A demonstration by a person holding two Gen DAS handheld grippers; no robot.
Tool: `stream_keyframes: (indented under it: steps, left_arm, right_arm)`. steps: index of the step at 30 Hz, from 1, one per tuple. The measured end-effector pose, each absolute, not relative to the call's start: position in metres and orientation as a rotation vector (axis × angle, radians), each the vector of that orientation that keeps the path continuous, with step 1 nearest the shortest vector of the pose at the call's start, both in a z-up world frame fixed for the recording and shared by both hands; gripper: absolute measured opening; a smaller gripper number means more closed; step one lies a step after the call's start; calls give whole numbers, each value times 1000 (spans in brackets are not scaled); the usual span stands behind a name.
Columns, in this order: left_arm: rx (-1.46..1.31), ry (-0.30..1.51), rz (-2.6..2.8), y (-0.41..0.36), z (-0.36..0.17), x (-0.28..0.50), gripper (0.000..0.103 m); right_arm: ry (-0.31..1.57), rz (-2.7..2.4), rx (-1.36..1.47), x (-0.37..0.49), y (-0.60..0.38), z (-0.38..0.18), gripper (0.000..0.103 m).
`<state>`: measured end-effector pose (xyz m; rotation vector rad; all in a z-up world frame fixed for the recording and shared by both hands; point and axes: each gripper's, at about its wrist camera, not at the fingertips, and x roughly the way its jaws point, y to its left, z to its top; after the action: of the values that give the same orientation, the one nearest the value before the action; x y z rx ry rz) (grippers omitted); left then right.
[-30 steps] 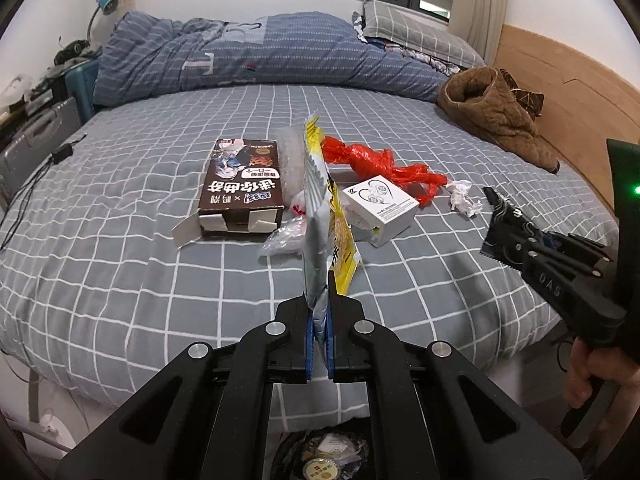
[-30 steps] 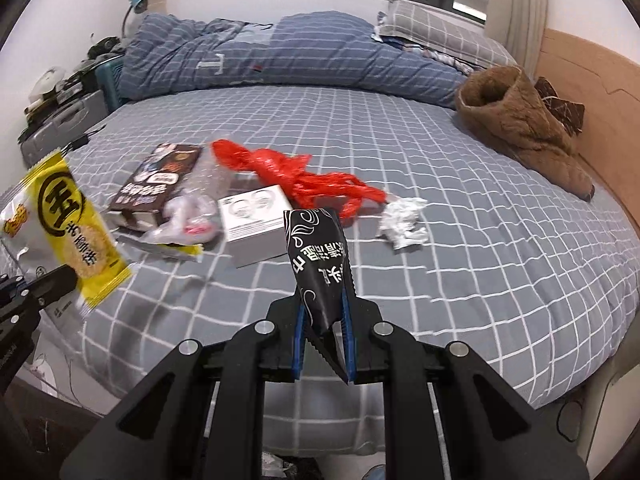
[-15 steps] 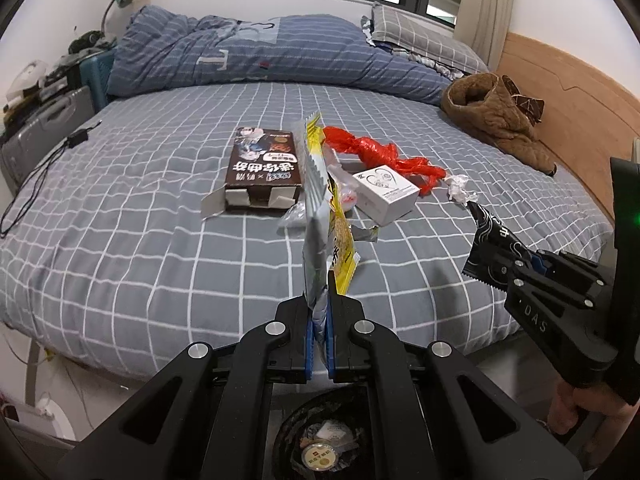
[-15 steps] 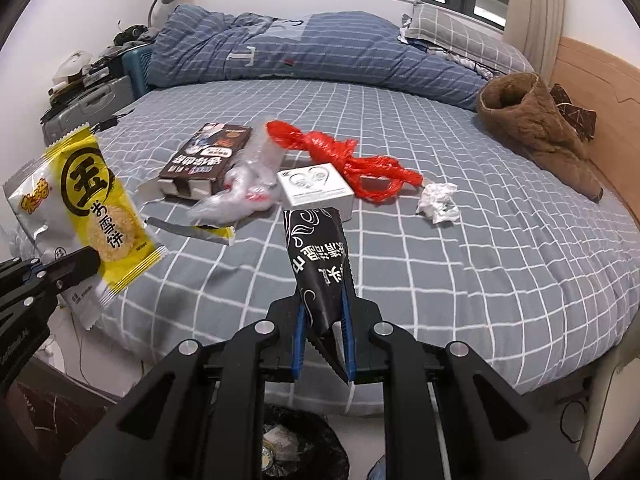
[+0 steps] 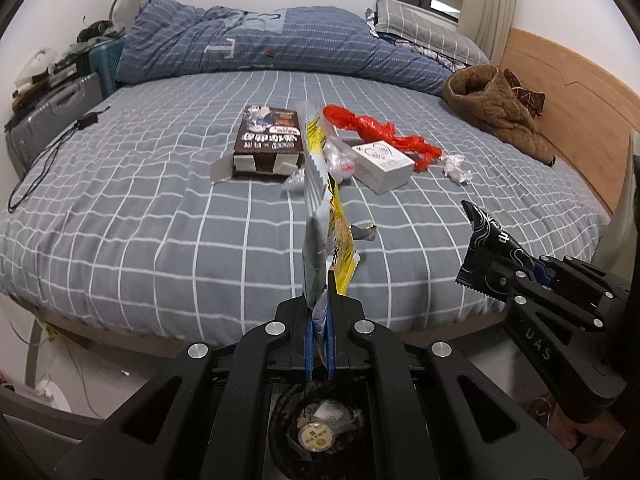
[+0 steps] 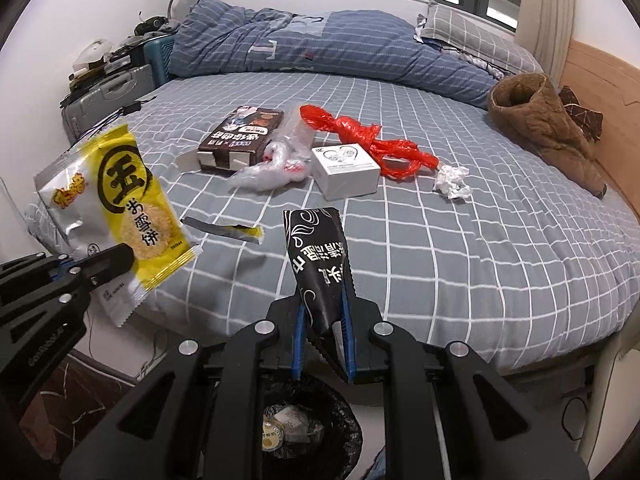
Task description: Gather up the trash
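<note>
My left gripper [image 5: 319, 312] is shut on a yellow snack wrapper [image 5: 322, 216], seen edge-on in the left wrist view and flat [image 6: 116, 196] in the right wrist view. My right gripper [image 6: 323, 320] is shut on a black wrapper [image 6: 320, 264], which also shows at the right of the left wrist view [image 5: 486, 248]. Both hang off the bed's near edge, above a bin with a black liner [image 5: 280, 428] [image 6: 344, 412] holding some trash. On the bed lie a brown carton [image 6: 240, 136], clear plastic [image 6: 276, 164], a white box [image 6: 346, 170], a red bag [image 6: 368, 140], crumpled tissue [image 6: 452, 180] and a torn strip [image 6: 224, 230].
The bed [image 6: 440, 260] has a grey checked sheet; a blue duvet [image 6: 320, 48] is heaped at the back. A brown jacket [image 6: 548, 128] lies by the wooden headboard [image 5: 560, 92]. Grey suitcases [image 5: 48, 116] and a cable [image 5: 36, 168] are at the left.
Both grippers have drawn back from the bed with their wrappers. The bed looks farther off and the bin below has come more fully into view.
</note>
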<state>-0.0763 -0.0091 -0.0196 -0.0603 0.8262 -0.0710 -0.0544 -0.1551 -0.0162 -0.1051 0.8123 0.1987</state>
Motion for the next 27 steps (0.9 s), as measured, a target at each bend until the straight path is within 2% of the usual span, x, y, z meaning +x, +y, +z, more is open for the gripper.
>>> stream_keyframes:
  steps: [27]
  left_arm:
    - [-109,914,-60,-18,-26,-151,4]
  right_arm:
    - [865,196,-95,-137,-164,-17,14]
